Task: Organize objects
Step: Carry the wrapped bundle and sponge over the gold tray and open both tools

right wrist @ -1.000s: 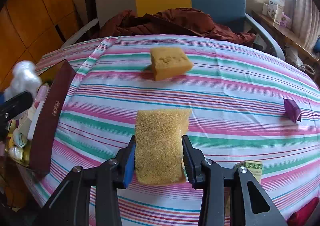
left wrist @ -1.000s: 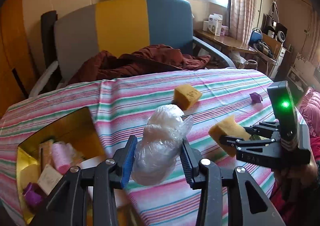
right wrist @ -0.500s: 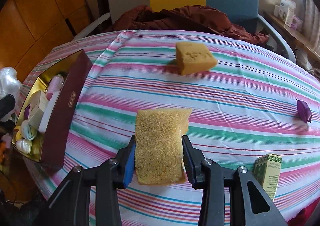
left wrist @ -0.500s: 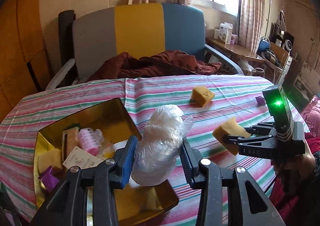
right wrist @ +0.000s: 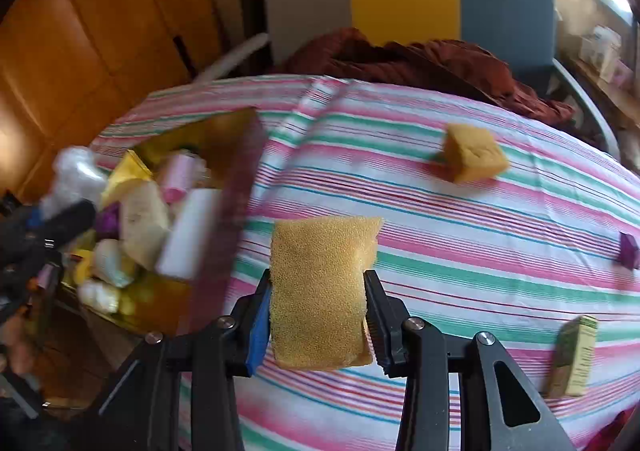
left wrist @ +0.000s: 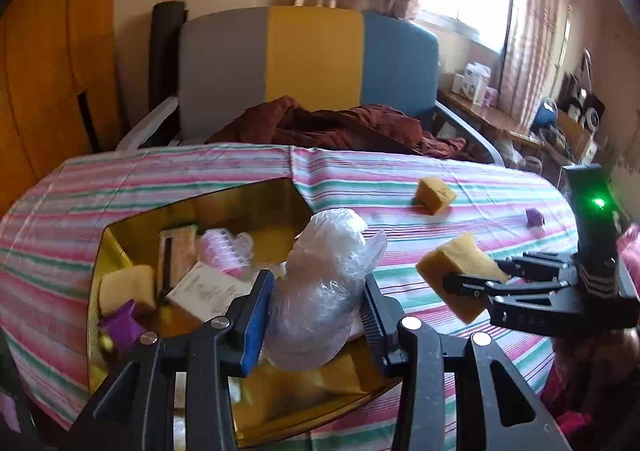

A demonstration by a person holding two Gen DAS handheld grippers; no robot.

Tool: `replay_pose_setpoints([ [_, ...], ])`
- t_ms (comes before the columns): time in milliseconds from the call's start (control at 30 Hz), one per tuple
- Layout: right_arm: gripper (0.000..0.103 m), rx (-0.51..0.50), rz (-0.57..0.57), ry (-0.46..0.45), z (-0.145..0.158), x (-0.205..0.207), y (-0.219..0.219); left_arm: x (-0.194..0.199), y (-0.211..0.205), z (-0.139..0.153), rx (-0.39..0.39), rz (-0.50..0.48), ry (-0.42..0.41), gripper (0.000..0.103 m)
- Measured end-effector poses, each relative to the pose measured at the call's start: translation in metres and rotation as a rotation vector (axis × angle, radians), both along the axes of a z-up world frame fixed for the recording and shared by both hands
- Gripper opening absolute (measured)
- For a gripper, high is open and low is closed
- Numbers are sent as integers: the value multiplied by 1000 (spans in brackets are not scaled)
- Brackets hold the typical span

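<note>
My left gripper [left wrist: 316, 303] is shut on a crumpled clear plastic bag [left wrist: 324, 283], which hangs over the gold-lined box [left wrist: 120, 235] at the table's left edge. The box holds several small items, among them a pink bottle [left wrist: 220, 251] and a white carton [left wrist: 204, 291]. My right gripper [right wrist: 318, 305] is shut on a yellow sponge [right wrist: 320, 283] above the striped tablecloth [right wrist: 440, 251], just right of the box [right wrist: 224, 235]. In the left wrist view that sponge [left wrist: 452, 263] and the right gripper [left wrist: 476, 285] show at the right.
A second yellow sponge [right wrist: 472, 157] lies further back on the cloth, a small purple object [right wrist: 628, 251] at the right edge, a small green carton [right wrist: 574, 357] near the front right. Behind the table stands a grey, yellow and blue chair [left wrist: 312, 67] with a maroon cloth [left wrist: 340, 127].
Both grippers have moved left towards the box, each keeping its load. The plastic bag now hangs over the box; the sponge is nearer the box's side.
</note>
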State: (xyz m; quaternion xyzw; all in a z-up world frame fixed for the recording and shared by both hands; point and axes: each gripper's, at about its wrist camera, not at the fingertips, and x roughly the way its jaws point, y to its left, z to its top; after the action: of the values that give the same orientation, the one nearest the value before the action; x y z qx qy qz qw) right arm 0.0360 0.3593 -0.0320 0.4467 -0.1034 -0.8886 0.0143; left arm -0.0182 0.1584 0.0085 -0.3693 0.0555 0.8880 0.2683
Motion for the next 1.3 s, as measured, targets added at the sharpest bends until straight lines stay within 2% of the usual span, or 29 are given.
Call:
replay_pose_setpoints([
  [133, 42, -45, 52, 43, 12, -2, -30, -10, -42, 7, 67, 70, -10, 42],
  [300, 43, -96, 154, 74, 19, -10, -74, -16, -104, 17, 116, 176, 19, 42],
  [500, 46, -94, 276, 39, 6, -26, -123, -20, -152, 18, 141, 266, 23, 42],
  [567, 57, -61, 290, 16, -5, -30, -134, -21, -155, 17, 149, 262, 22, 42],
  [633, 57, -40, 293, -5, -13, -30, -137, -21, -152, 17, 157, 251, 21, 42],
  [700, 63, -40, 287, -14, -18, -28, -135, -22, -146, 16, 159, 231, 22, 42],
  [733, 71, -44, 282, -16, -20, -27, -133, -22, -143, 16, 159, 223, 23, 42],
  [833, 84, -54, 255, -6, -18, -22, -125, -20, -132, 15, 154, 196, 15, 42],
  [967, 86, -59, 225, 19, -10, -13, -116, -22, -119, 12, 144, 167, 4, 42],
  [1000, 86, -53, 220, 32, -8, -9, -114, -22, -117, 12, 142, 166, 2, 42],
  [1033, 78, -42, 218, 46, -5, -6, -113, -22, -115, 11, 140, 164, 0, 42],
  [1067, 58, -30, 219, 50, -4, -4, -113, -24, -113, 10, 140, 161, -4, 42],
  [1133, 36, -6, 221, 40, -6, -5, -114, -28, -107, 11, 142, 148, -12, 42],
  [1300, 32, 5, 235, 4, -20, -15, -119, -40, -83, 15, 138, 97, -12, 43],
])
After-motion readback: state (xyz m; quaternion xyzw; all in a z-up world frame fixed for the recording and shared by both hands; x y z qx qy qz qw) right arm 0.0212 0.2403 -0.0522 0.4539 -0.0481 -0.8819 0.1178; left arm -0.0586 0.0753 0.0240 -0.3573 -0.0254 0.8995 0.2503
